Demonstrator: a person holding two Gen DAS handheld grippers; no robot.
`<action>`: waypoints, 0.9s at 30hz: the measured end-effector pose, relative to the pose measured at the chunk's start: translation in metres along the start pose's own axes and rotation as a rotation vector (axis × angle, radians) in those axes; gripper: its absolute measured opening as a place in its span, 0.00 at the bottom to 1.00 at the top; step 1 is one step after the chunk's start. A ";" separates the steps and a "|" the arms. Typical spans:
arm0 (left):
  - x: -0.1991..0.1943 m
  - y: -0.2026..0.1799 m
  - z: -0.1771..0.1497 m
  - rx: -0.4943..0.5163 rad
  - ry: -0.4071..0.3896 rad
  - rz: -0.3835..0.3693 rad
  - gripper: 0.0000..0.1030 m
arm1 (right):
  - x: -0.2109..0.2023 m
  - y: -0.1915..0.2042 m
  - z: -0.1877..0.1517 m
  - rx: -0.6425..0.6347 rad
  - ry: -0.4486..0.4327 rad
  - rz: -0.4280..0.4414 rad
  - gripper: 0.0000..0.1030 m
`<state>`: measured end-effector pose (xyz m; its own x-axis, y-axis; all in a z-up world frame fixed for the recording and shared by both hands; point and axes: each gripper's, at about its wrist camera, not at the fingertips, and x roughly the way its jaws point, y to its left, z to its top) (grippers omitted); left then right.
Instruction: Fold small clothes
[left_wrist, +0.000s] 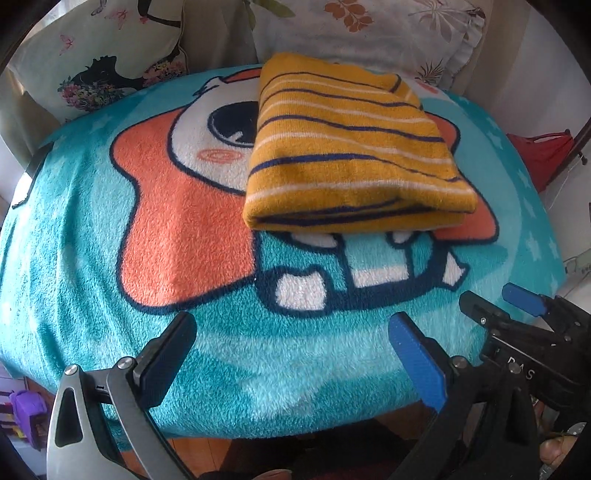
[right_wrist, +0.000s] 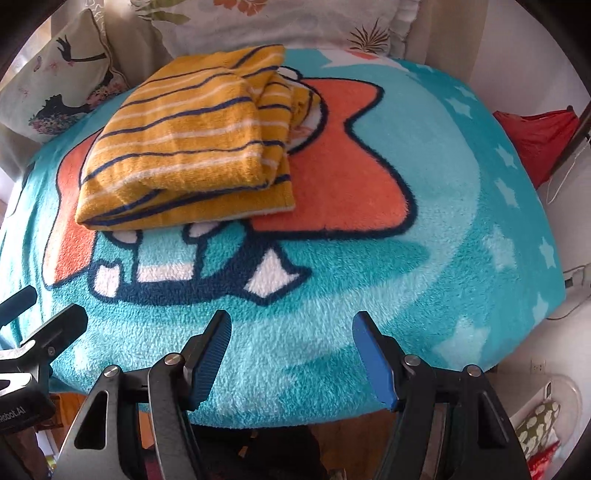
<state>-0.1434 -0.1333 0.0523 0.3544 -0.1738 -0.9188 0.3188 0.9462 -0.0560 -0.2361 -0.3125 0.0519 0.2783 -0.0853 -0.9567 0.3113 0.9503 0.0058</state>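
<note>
A mustard-yellow garment with navy and white stripes (left_wrist: 347, 147) lies folded in a thick rectangle on the teal cartoon blanket (left_wrist: 74, 229), toward the far side. In the right wrist view the garment (right_wrist: 188, 144) lies at the upper left, with its layered edges showing on its right side. My left gripper (left_wrist: 291, 339) is open and empty over the blanket's near edge, well short of the garment. My right gripper (right_wrist: 291, 347) is open and empty too, beside the left one; it also shows in the left wrist view (left_wrist: 491, 299).
Printed pillows (left_wrist: 96, 59) lean behind the blanket at the far side. A red cloth (left_wrist: 543, 155) hangs off to the right. The blanket (right_wrist: 461, 221) ends close in front of both grippers, with wooden floor (left_wrist: 199, 450) below.
</note>
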 end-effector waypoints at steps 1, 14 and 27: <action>0.001 -0.001 0.001 -0.005 0.002 -0.004 1.00 | 0.000 -0.002 0.001 0.002 0.000 -0.003 0.70; 0.003 -0.032 0.012 0.003 0.010 -0.003 1.00 | 0.000 -0.032 0.012 0.022 -0.009 0.008 0.71; 0.008 -0.031 0.018 -0.040 0.032 0.021 1.00 | 0.009 -0.025 0.028 -0.022 -0.011 0.053 0.72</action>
<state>-0.1343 -0.1691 0.0542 0.3318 -0.1453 -0.9321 0.2756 0.9599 -0.0515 -0.2154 -0.3455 0.0513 0.3041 -0.0381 -0.9519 0.2763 0.9598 0.0499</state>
